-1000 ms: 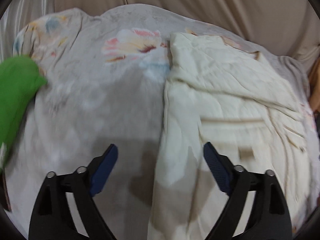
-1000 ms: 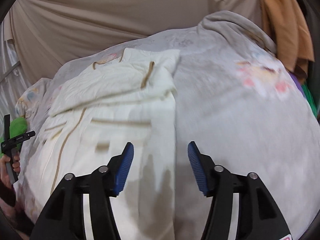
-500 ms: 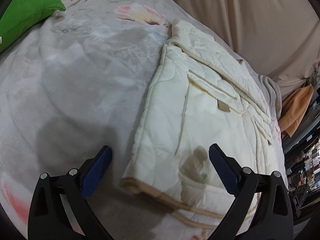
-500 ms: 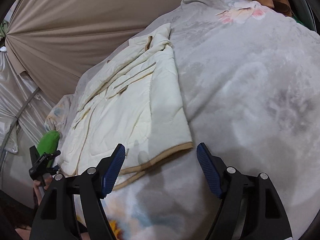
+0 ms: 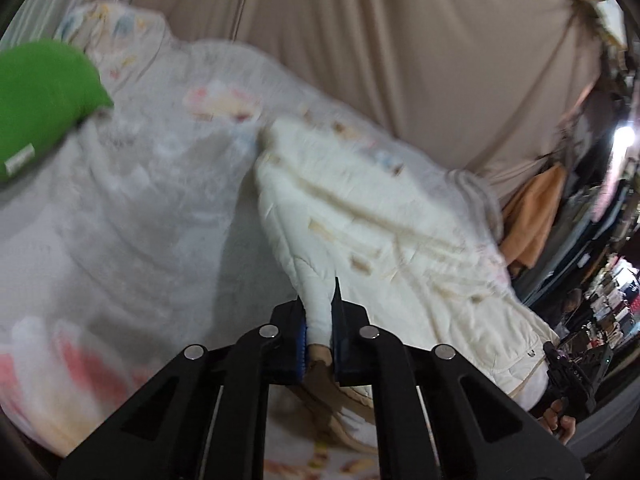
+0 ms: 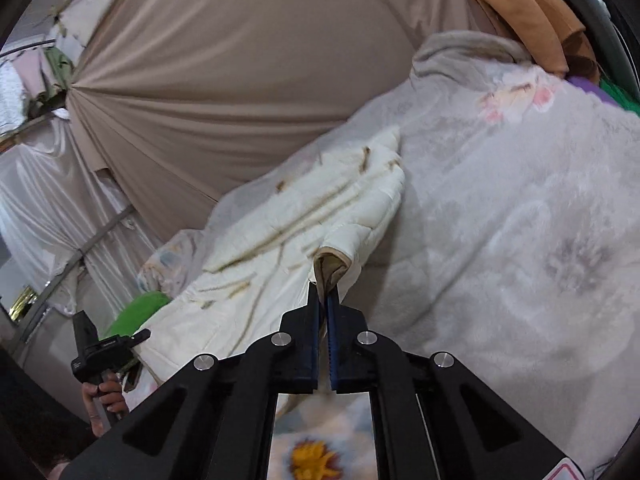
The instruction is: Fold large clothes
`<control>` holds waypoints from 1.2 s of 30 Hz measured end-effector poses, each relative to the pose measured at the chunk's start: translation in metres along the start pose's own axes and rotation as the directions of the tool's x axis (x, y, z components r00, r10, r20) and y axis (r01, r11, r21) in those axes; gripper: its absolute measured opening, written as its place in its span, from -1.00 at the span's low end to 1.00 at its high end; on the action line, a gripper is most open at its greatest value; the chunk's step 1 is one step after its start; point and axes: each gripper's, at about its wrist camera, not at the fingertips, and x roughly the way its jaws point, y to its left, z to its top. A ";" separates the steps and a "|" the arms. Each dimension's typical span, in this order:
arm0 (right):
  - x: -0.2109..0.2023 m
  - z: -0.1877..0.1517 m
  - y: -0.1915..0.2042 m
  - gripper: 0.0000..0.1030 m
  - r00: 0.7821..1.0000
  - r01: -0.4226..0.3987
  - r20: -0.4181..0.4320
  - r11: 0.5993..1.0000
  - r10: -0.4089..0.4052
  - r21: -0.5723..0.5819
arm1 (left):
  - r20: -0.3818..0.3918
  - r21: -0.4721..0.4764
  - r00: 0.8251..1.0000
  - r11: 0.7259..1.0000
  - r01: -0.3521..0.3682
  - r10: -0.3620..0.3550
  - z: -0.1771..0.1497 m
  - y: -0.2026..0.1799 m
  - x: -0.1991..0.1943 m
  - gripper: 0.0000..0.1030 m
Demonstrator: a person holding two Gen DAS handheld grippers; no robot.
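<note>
Green pillow (image 5: pixel 38 96): near the blanket's far left edge, well apart from the garment.
Left gripper (image 5: pixel 319 322): jaws drawn narrow, pinching the near left corner of the cream quilted garment (image 5: pixel 384 232), lifted off the blanket.
Cream quilted garment: stretches across the grey floral blanket (image 5: pixel 132 216) from its near edge toward the far edge.
Right gripper (image 6: pixel 323 300): jaws nearly together, clamping the garment's tan-trimmed near right corner (image 6: pixel 332 270), raised above the blanket.
Orange cloth (image 6: pixel 532 12): beyond the blanket's far right corner.

dim indoor light, motion blur throughout, fisheye bending and dark corners
</note>
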 end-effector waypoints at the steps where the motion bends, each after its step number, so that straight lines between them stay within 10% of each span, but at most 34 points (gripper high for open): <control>1: -0.014 0.003 0.009 -0.92 0.999 -0.017 0.035 1.000 0.017 -0.025 | 0.040 0.008 0.999 1.000 0.018 -0.019 0.002 -0.006 -0.019 -0.85; 5: -0.046 0.031 0.037 -0.92 0.981 -0.051 0.182 0.994 0.067 -0.092 | 0.172 0.060 0.984 0.997 0.041 -0.050 0.025 -0.029 -0.058 -0.84; 9: -0.001 0.076 0.035 -0.92 0.978 -0.036 0.201 0.993 0.058 -0.108 | 0.173 0.107 0.985 0.994 0.005 -0.024 0.076 -0.043 -0.013 -0.84; 14: 0.130 0.133 -0.012 -0.92 0.996 0.052 0.067 0.998 -0.053 0.018 | 0.082 0.127 0.982 0.976 -0.178 0.169 0.134 -0.042 0.112 -0.79; 18: 0.225 0.145 -0.051 -0.87 0.986 0.161 -0.056 0.985 -0.158 0.068 | -0.075 0.090 0.949 0.949 -0.301 0.307 0.146 -0.012 0.227 -0.71; 20: 0.256 0.142 -0.067 -0.74 0.972 0.212 -0.117 0.975 -0.203 0.072 | -0.140 0.068 0.935 0.946 -0.318 0.325 0.141 0.008 0.267 -0.66; 24: 0.244 0.151 -0.083 -0.60 0.976 0.212 -0.071 0.971 -0.205 0.107 | -0.149 -0.012 0.964 0.974 -0.226 0.221 0.144 0.027 0.259 -0.60; 26: 0.214 0.158 -0.081 0.21 0.973 0.226 0.030 0.969 -0.229 0.099 | -0.113 -0.036 0.983 0.988 -0.152 0.147 0.151 0.025 0.229 -0.35; 29: 0.187 0.160 -0.075 0.32 0.970 0.233 0.065 0.972 -0.235 0.037 | 0.110 -0.024 0.985 0.991 -0.134 0.136 0.162 0.014 0.168 0.82; 31: 0.188 0.156 -0.073 0.40 0.973 0.230 0.026 0.973 -0.230 0.017 | 0.220 0.030 0.959 0.981 -0.189 0.178 0.166 0.000 0.148 0.90; 36: 0.231 0.137 -0.071 0.48 0.948 0.273 -0.157 0.961 -0.277 -0.046 | -0.081 0.078 0.989 0.990 -0.118 0.124 0.167 0.003 0.218 0.91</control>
